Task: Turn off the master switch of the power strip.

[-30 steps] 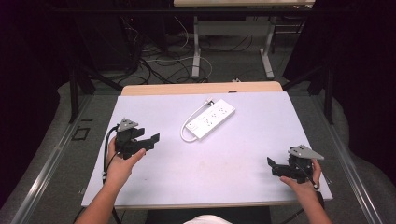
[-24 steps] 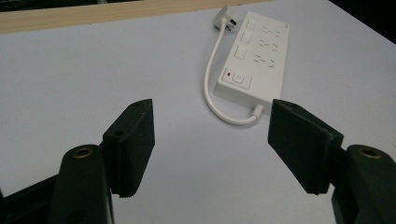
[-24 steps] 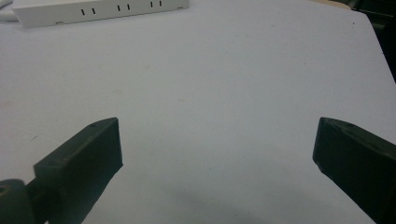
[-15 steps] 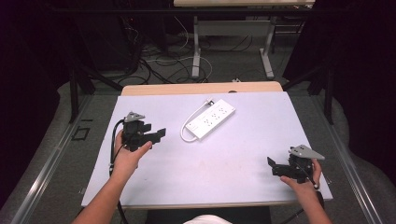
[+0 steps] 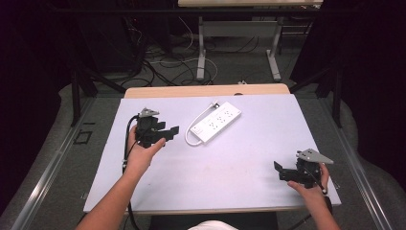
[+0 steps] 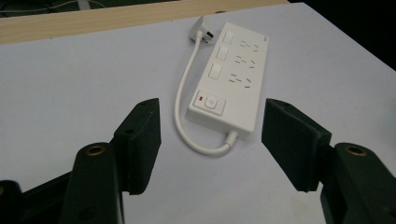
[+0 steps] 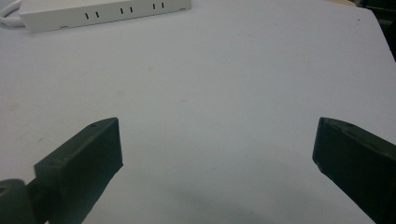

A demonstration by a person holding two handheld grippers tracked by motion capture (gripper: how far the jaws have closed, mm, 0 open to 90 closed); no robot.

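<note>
The left tool (image 5: pixel 168 135) hovers over the counter's (image 5: pixel 239 167) left half, its jaws apart with nothing between them. They have just been closing a little, but a clear gap remains. In the left gripper view the two black pads frame the near end of the power strip (image 6: pixel 232 80), which lies ahead of them on the bare surface, untouched.

The power strip (image 5: pixel 216 123) sits toward the far edge of the counter, a little left of its middle. Its long axis runs on a slant, the near end pointing toward the left tool and the far end angled off toward the far right corner. Its short white cord (image 5: pixel 193 133) loops out from the near end and back along the strip's left side to the plug (image 6: pixel 204 31), which lies by the far end. The switch (image 6: pixel 209 101) sits at the near end, the end closest to the pads.

The right tool (image 5: pixel 279 171) rests near the counter's near right corner, jaws wide apart and empty, well apart from the strip; in the right gripper view the strip (image 7: pixel 102 10) is just a white bar at the far edge of the picture.

So the left hand is plainly the nearer one, and the strip lies just ahead and to its right. A straight reach along that slant would probably bring the pads astride the switch end, though whether the current gap is wide enough for the strip's body is hard to judge from here.
</note>
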